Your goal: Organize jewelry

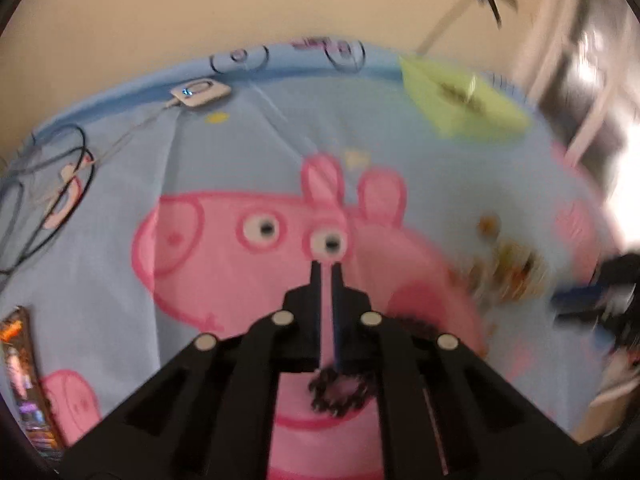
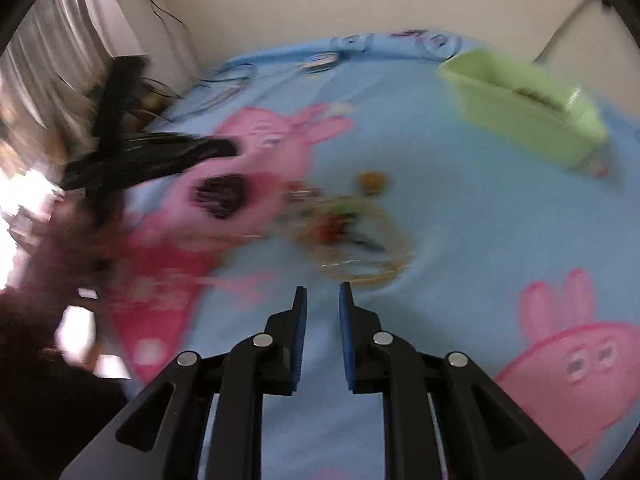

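Observation:
My left gripper (image 1: 326, 266) points down at a blue cartoon-pig bedsheet (image 1: 248, 148), its jaws shut to a sliver with nothing seen between the tips. A black beaded bracelet (image 1: 340, 394) lies on the sheet under the base of its fingers; the right wrist view shows this bracelet (image 2: 220, 196) just below the blurred left gripper. A tangled pile of colourful jewelry (image 2: 348, 232) lies just ahead of my right gripper (image 2: 323, 290), whose blue pads stand apart over bare sheet. A light green basket (image 2: 520, 120) sits at the far right.
A white device (image 1: 200, 94) with a cable and a loop of dark cords (image 1: 52, 184) lie at the far left edge of the bed. A printed wrapper (image 1: 22, 380) lies at the near left. A beige wall runs behind the bed.

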Available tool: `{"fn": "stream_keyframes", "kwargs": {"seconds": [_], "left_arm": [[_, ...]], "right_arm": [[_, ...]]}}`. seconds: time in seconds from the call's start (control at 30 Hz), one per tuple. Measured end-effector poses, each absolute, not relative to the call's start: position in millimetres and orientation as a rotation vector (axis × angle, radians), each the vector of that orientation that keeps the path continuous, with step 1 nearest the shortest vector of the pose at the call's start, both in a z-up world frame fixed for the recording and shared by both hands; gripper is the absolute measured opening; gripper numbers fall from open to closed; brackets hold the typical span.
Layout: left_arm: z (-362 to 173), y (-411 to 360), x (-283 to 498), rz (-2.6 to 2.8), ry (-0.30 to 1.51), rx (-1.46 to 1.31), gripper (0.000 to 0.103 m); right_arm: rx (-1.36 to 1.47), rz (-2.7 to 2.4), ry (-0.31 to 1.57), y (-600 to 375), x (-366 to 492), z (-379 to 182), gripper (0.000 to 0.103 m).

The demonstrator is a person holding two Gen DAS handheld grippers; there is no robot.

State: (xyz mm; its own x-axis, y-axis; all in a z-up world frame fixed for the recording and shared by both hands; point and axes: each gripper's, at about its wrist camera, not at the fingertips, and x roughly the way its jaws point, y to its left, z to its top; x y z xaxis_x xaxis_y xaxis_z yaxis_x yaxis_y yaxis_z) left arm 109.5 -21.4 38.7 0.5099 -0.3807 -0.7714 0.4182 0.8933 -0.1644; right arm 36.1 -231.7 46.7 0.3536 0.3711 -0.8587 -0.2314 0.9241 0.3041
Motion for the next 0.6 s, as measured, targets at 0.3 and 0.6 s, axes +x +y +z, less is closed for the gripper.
{"fn": "stream_keyframes", "kwargs": {"seconds": [0.3,0.6], "left_arm": [[64,-7,58,-0.584,0.862,-0.033,0.032],[27,-73,10,-0.711,0.903,0.125,0.044]], "right_arm": [[0.09,0.294,1.09,-230,73,46,0.0],[0.008,0.219,1.006,-233,65,62,0.002]]}}
